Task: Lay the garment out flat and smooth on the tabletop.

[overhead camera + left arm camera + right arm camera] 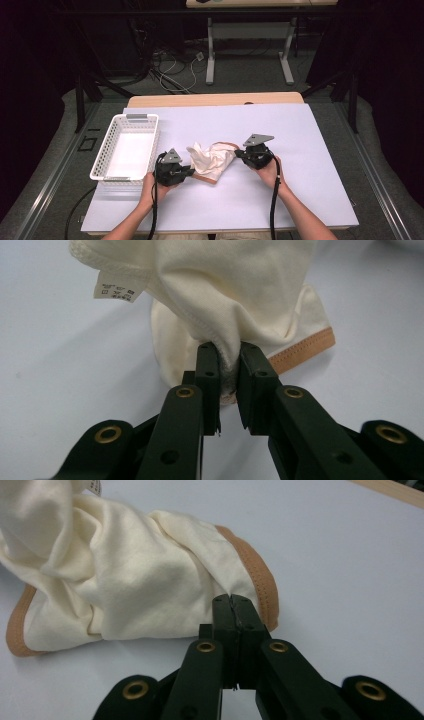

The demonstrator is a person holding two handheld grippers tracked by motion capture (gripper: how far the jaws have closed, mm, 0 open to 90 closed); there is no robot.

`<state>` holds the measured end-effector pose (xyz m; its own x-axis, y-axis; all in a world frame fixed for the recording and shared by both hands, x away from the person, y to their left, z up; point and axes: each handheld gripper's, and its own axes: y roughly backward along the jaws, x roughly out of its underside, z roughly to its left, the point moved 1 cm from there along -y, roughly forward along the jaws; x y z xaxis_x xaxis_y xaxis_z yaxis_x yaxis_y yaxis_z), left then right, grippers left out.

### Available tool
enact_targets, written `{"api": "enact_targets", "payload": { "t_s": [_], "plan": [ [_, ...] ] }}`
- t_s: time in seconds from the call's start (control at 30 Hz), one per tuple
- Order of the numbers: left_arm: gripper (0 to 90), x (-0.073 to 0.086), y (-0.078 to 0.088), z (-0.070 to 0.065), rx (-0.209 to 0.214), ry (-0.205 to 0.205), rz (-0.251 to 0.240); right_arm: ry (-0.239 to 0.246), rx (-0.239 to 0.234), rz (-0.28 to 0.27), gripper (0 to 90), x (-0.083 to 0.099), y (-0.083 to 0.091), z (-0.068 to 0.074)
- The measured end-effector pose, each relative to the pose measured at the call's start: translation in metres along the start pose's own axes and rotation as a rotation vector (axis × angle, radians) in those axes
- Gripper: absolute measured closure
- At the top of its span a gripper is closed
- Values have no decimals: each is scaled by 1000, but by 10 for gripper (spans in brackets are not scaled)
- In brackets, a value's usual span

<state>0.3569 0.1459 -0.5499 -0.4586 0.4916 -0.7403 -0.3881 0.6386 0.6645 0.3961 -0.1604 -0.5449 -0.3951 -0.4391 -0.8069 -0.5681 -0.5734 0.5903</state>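
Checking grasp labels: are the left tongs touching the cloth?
Touching. In the left gripper view, the left tongs pinch a fold of the cloth between both jaws, with fabric bunched in the gap.

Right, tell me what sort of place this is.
Probably a lab or recording studio: a table under a white cover, dark curtains around it, loose cables on the floor, and another table's legs behind.

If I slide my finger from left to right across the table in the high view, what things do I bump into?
White basket → left tool → cream cloth → right tool.
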Motion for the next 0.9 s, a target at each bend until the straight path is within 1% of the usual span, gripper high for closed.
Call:
{"api": "enact_targets", "payload": {
  "t_s": [0.03,0.07,0.13,0.2,0.27,0.3,0.33,0.37,0.43,0.47,0.5,0.53,0.6,0.63,0.67,0.7,0.73,0.77,0.8,0.83,0.87,0.9],
  "plan": [
    [803,0,0,0,0,0,0,0,0,0,900,0,0,0],
    [803,0,1,1,-5,-11,2,9,11,-6,900,-1,6,0],
    [804,0,2,0,-5,-2,-7,15,14,-12,900,-1,9,0],
    [804,-1,4,1,-9,-11,-9,24,25,-28,900,-3,17,0],
    [804,-1,4,1,-13,-14,-13,32,25,-27,900,-4,20,0],
    [804,-1,5,0,-8,1,-17,41,34,-29,900,-5,25,1],
    [804,-1,5,0,-8,1,-17,41,34,-29,900,-5,25,1],
    [805,-1,5,1,-8,4,-20,40,44,-36,900,-6,30,0],
    [805,-1,4,1,-10,7,-22,38,49,-41,900,-6,32,0],
    [805,-1,5,1,-15,6,-15,31,52,-42,900,-7,34,-1],
    [805,-1,4,2,-17,15,-16,19,65,-51,900,-7,39,-3],
    [806,-1,4,2,-21,11,-11,13,69,-53,900,-7,41,-5],
    [804,0,3,3,-23,16,-4,0,70,-51,900,-6,41,-8],
    [803,0,3,4,-25,14,2,-15,62,-41,900,-4,39,-9],
    [802,0,3,4,-25,14,2,-15,62,-41,900,-4,39,-9],
    [802,0,2,4,-29,13,1,-11,57,-30,900,-2,36,-9],
    [800,0,1,4,-24,18,8,-7,49,-20,900,0,32,-9],
    [790,0,0,4,-27,20,14,0,27,13,813,2,26,-7],
    [781,0,0,4,-27,20,14,0,27,13,813,2,26,-7],
    [781,0,0,4,-25,26,20,-3,10,26,749,3,23,-6],
    [744,0,0,4,-24,24,30,3,-15,44,643,2,20,-3],
    [744,0,0,4,-19,38,29,3,-15,44,643,2,20,-3]
  ]
}}
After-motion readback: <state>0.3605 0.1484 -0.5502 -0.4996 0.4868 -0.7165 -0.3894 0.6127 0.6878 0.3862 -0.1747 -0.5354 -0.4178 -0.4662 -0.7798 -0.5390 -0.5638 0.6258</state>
